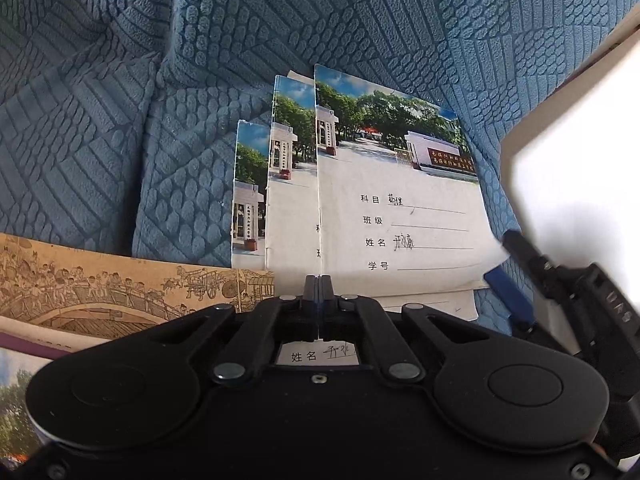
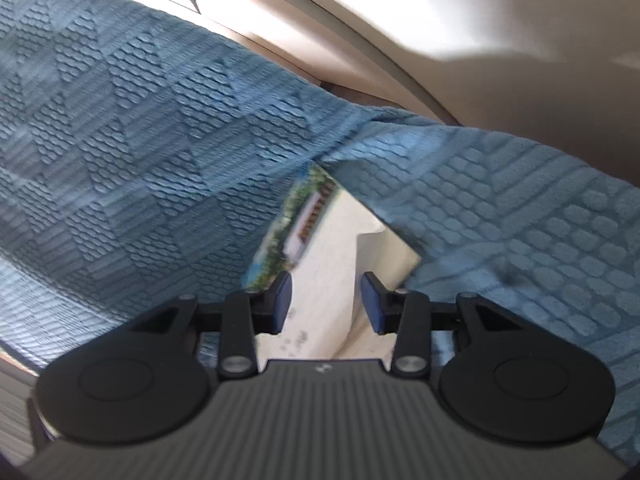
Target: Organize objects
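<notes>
Several school notebooks with a photo cover lie fanned out on a blue quilted cover (image 1: 120,120). The top notebook (image 1: 400,208) has its left edge raised. My left gripper (image 1: 319,290) is shut on that edge, and a thin strip of it shows between the fingers. Two more notebooks (image 1: 288,184) peek out to its left. My right gripper (image 1: 502,258) comes in from the right at the corner of a tilted white book (image 1: 580,168). In the blurred right wrist view the book (image 2: 324,272) fills the gap between the blue pads of my right gripper (image 2: 326,304), and a photo cover lies along its left side.
A brown book with an ink drawing of a bridge (image 1: 120,292) lies at the left, partly under my left gripper. Another photo cover (image 1: 16,392) shows at the lower left corner. The blue quilted cover (image 2: 120,140) folds upward behind, with a pale wooden frame (image 2: 360,40) beyond it.
</notes>
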The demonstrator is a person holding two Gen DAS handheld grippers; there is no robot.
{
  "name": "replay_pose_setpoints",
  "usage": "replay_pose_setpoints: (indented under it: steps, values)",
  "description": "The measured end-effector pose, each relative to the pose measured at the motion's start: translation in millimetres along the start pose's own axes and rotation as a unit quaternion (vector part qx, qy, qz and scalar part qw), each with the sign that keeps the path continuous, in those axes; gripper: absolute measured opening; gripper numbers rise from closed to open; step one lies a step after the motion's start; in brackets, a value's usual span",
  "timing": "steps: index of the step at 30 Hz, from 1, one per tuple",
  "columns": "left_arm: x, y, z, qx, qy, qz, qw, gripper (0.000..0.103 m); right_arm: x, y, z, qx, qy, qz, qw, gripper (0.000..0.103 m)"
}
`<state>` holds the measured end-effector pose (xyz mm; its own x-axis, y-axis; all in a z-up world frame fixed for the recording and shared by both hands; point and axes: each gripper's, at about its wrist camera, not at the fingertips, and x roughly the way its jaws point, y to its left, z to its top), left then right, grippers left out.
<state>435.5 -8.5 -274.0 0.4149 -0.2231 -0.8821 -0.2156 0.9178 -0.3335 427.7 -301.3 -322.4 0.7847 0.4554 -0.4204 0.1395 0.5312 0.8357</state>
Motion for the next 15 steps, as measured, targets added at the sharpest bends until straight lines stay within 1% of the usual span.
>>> replay_pose_setpoints:
  steps: [1,3,4,5,7,9,10,11,13,14,15]
  values:
    - [0.0,0.3,0.1,0.0,0.0,-0.001,1.0,0.001,-0.3,3.3,0.7,-0.01,-0.004,0.009,1.0,0.04]
    - [0.6,1.6,1.1,-0.003,0.002,-0.003,1.0,0.001,2.9,8.5,1.1,-0.029,-0.006,0.009,1.0,0.04]
    - [1.0,2.5,1.8,-0.005,0.003,-0.004,1.0,0.001,6.0,8.6,1.4,-0.029,-0.002,0.008,1.0,0.04]
    - [1.4,3.4,2.2,-0.007,0.003,-0.006,1.0,0.001,9.5,7.1,1.6,-0.026,0.003,0.003,1.0,0.04]
    - [1.6,5.6,3.3,-0.011,0.004,-0.01,0.9999,0.001,16.6,3.7,0.9,-0.024,0.015,-0.026,0.999,0.037]
    - [1.5,7.9,4.2,-0.016,0.005,-0.017,0.9997,0.003,19.1,-3.2,0.1,-0.008,0.017,-0.031,0.999,0.034]
    - [1.2,8.9,4.6,-0.018,0.005,-0.021,0.9996,0.005,20.0,-4.6,0.1,-0.007,0.018,-0.035,0.999,0.028]
    - [0.8,10.3,5.0,-0.022,0.004,-0.028,0.9993,0.005,20.9,-3.5,-0.7,-0.017,0.019,-0.045,0.999,0.018]
    - [0.3,14.2,5.2,-0.041,0.003,-0.052,0.9978,0.021,22.2,-1.1,-3.4,-0.042,0.022,-0.064,0.997,0.009]
    - [0.1,17.5,5.7,-0.058,0.004,-0.065,0.9962,0.025,21.9,-1.3,-3.9,-0.042,0.023,-0.065,0.997,0.003]
    - [-0.4,20.6,6.1,-0.074,0.004,-0.074,0.9945,0.034,21.4,-2.5,-3.9,-0.037,0.024,-0.063,0.997,0.003]
